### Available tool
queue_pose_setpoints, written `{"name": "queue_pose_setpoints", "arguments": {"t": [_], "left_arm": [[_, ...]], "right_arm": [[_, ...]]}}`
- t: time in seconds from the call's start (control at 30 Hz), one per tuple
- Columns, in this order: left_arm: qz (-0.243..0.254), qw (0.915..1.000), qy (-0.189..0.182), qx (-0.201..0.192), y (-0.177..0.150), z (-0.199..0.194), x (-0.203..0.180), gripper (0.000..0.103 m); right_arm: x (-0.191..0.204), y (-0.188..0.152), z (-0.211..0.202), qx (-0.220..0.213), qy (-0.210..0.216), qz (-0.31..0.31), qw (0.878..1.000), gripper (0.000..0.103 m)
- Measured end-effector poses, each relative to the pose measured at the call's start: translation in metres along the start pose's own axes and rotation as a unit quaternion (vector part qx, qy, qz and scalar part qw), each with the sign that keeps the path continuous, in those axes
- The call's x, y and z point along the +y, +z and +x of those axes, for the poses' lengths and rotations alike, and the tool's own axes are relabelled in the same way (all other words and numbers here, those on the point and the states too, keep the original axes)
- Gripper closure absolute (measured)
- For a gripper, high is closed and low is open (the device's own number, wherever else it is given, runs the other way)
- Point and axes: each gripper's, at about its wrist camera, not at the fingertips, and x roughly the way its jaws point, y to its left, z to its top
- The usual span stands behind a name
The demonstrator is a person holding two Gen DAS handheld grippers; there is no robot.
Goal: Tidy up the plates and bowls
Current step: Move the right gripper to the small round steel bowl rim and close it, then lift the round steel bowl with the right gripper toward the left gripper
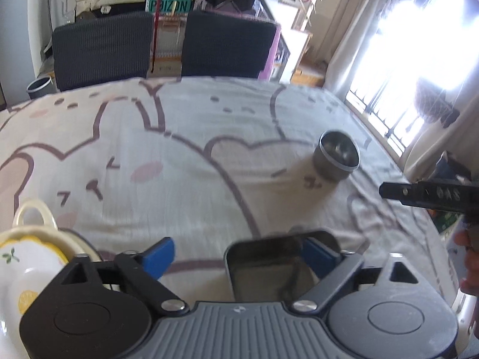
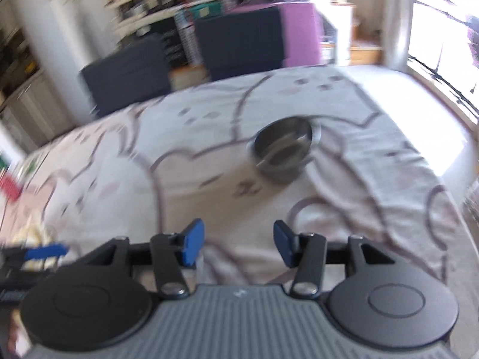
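The steel bowl (image 1: 339, 155) stands upright on the desk (image 1: 185, 137), toward its right edge and well short of the far edge, alone on the cartoon cloth. It looks light, stiff and slick; its thin rim is the place to pinch, one pad inside and one outside, since the round wall would slip from a grip across it. A steel tray (image 1: 263, 272) lies at the near edge, just under the left gripper (image 1: 239, 255); it is also rigid and smooth, best taken by its raised lip. Its far corner seems to touch that gripper's right pad, though the view there is blurred. The jaws stand wide apart and clamp nothing.

At the near left corner sits a ceramic plate (image 1: 27, 272) with lemon print, nested on a cream dish with a loop handle; both are heavier and breakable, so they want a firm edge hold and a gentle set-down.

The right gripper (image 2: 239, 246) hangs over bare cloth, its jaws partly apart and empty. Nothing lies between it and the bowl. Two dark chairs stand beyond the far edge, out of the way.
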Motion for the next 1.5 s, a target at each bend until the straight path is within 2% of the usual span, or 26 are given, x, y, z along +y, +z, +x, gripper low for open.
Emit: {"name": "queue_pose_setpoints", "arguments": {"t": [0.13,0.27,0.33,0.5,0.63,0.73,0.8,0.87,0.93,1.0,1.13,1.27,1.4,1.5], "left_arm": [[-0.002,0.9998,0.004,-0.020,0.009,0.001,-0.003,0.000],[0.009,0.9994,0.000,-0.032,0.016,0.005,-0.006,0.000],[0.011,0.9992,-0.001,-0.039,0.018,0.009,-0.006,0.000],[0.020,0.9985,0.006,-0.051,0.024,0.021,-0.004,0.000],[0.020,0.9985,0.010,-0.050,0.029,0.030,0.001,0.000],[0.017,0.9986,0.013,-0.048,0.030,0.033,0.005,0.000],[0.019,0.9986,0.017,-0.047,0.031,0.034,0.006,0.000],[0.018,0.9985,0.017,-0.048,0.032,0.032,0.007,0.000],[0.016,0.9985,0.014,-0.050,0.033,0.031,0.008,0.000],[0.015,0.9985,0.012,-0.052,0.033,0.029,0.008,0.000],[0.018,0.9980,0.009,-0.060,0.033,0.026,0.009,0.002],[0.017,0.9978,0.001,-0.064,0.035,0.027,0.013,0.016],[0.020,0.9979,-0.003,-0.062,0.037,0.034,0.020,0.026],[0.018,0.9985,0.006,-0.051,0.039,0.044,0.028,0.035]], "right_arm": [[-0.028,0.023,0.014,-0.019,-0.026,0.110,0.993,0.043],[-0.052,0.033,0.045,-0.013,-0.031,0.239,0.970,0.044],[-0.054,0.032,0.064,-0.002,-0.025,0.273,0.962,0.045],[-0.050,0.034,0.098,0.004,-0.021,0.322,0.946,0.050],[-0.048,0.033,0.112,0.009,-0.005,0.375,0.927,0.060],[-0.047,0.035,0.117,0.005,-0.023,0.383,0.924,0.064],[-0.049,0.034,0.120,0.002,-0.030,0.382,0.923,0.070],[-0.051,0.033,0.121,0.002,-0.032,0.384,0.923,0.081],[-0.056,0.032,0.119,0.009,-0.031,0.378,0.925,0.089],[-0.053,0.034,0.117,0.019,-0.032,0.354,0.934,0.095],[-0.035,0.041,0.111,0.041,-0.030,0.266,0.963,0.098],[-0.005,0.045,0.113,0.076,-0.007,0.149,0.986,0.098],[0.040,0.042,0.116,0.103,0.025,0.029,0.994,0.099],[0.072,0.039,0.119,0.094,0.034,-0.046,0.994,0.099]]}}
